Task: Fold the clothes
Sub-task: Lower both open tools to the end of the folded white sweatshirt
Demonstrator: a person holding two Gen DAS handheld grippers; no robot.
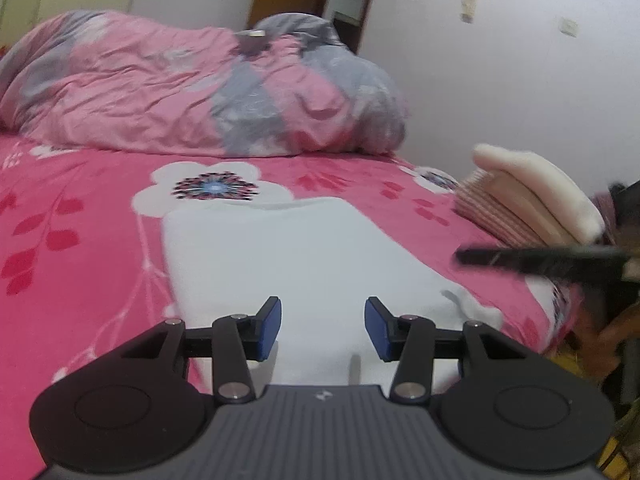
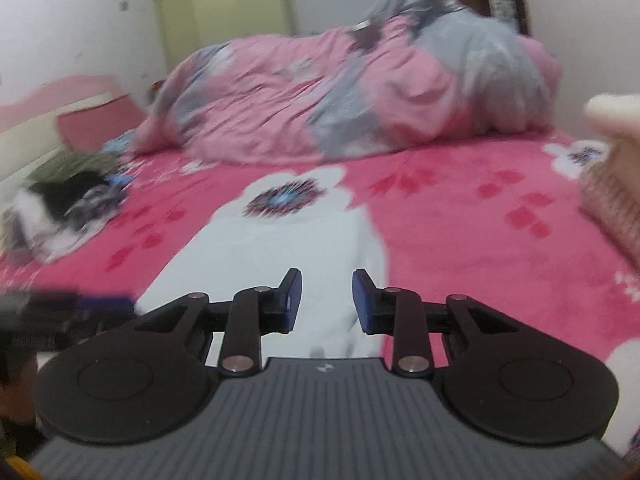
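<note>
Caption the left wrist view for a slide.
Left gripper, jaws open and empty, above a folded white garment on the pink floral bed.

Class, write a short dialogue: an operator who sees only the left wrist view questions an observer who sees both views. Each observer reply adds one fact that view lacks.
Operator: I see only the white garment and a folded stack. Anything left to fold?
Observer: Yes. The right wrist view shows a jumbled pile of clothes on the bed, at the left of that picture.
Operator: Is the right gripper holding anything?
Observer: No. Its jaws stand apart and empty, with the white garment showing beyond them.
</note>
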